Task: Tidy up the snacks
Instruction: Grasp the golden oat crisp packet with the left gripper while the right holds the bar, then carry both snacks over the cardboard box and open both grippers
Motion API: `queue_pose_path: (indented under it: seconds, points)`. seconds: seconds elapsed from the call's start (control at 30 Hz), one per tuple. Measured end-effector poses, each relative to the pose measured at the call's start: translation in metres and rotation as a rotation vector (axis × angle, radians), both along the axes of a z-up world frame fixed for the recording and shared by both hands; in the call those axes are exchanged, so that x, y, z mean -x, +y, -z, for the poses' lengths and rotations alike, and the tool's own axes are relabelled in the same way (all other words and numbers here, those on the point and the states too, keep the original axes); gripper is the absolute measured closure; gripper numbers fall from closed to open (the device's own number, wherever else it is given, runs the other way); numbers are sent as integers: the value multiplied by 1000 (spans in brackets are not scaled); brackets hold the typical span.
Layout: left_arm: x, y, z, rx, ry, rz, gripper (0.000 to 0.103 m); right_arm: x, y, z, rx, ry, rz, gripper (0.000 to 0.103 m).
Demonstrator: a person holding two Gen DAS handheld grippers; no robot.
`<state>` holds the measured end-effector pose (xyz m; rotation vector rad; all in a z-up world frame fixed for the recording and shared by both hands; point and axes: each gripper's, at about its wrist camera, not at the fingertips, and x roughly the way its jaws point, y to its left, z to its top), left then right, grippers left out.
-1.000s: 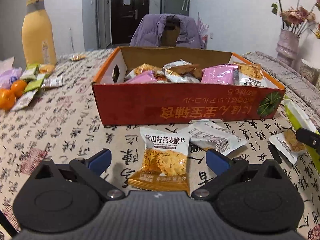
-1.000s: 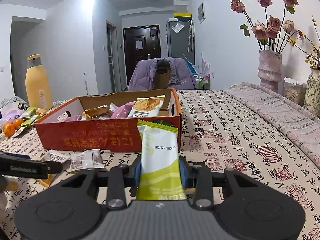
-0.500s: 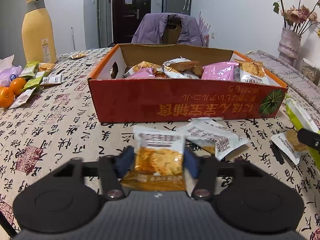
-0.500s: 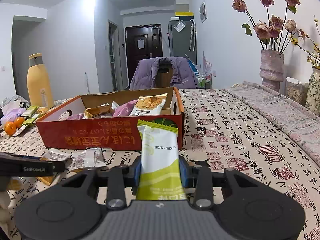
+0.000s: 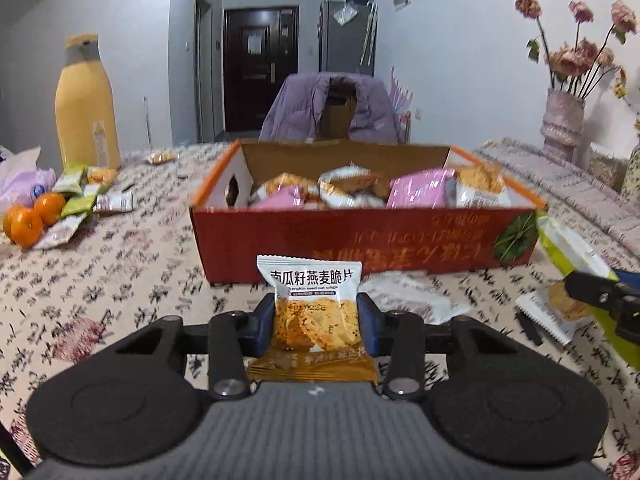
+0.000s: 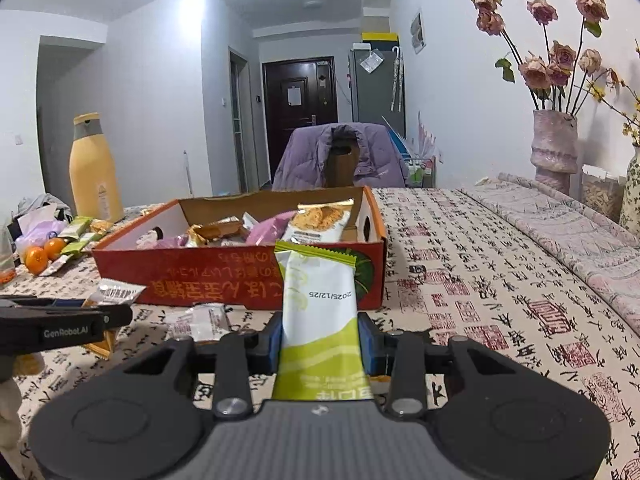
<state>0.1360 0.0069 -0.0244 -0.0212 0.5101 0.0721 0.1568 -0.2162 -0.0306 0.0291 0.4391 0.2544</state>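
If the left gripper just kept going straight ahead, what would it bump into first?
Probably the near wall of the red snack box: the left gripper, shut on a pumpkin seed oat crisps packet, points straight at it, though depth is uncertain.

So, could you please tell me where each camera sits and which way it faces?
Left wrist: on the left tool, facing the red box head-on; its fingers clamp an orange crisp packet; the right tool's tip shows at right.
Right wrist: on the right tool, facing the box's right end, clamping a green packet; the left tool shows at left.
Shared: box, yellow bottle, purple jacket.
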Motion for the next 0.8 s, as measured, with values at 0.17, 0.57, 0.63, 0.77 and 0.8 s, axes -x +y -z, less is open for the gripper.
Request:
queue_pose_path:
  seconds: [0.17, 0.57, 0.63, 0.77, 0.8]
  points:
    - [6, -4, -20, 0, -68, 16, 61, 0, 3, -7, -4, -21, -10, 67]
    - [-9, -10, -60, -12, -177, 24, 61, -22, 19, -35, -6, -116, -41, 67]
    - [-15, -10, -65, -10, -187, 20, 61, -28, 22, -39, -5, -135, -48, 67]
    - [-27, -10, -71, -16, -199, 8, 61, -43, 30, -48, 2, -161, -60, 67]
    - [-31, -9, -72, -13, -198, 5, 61, -46, 31, -50, 3, -164, -62, 67]
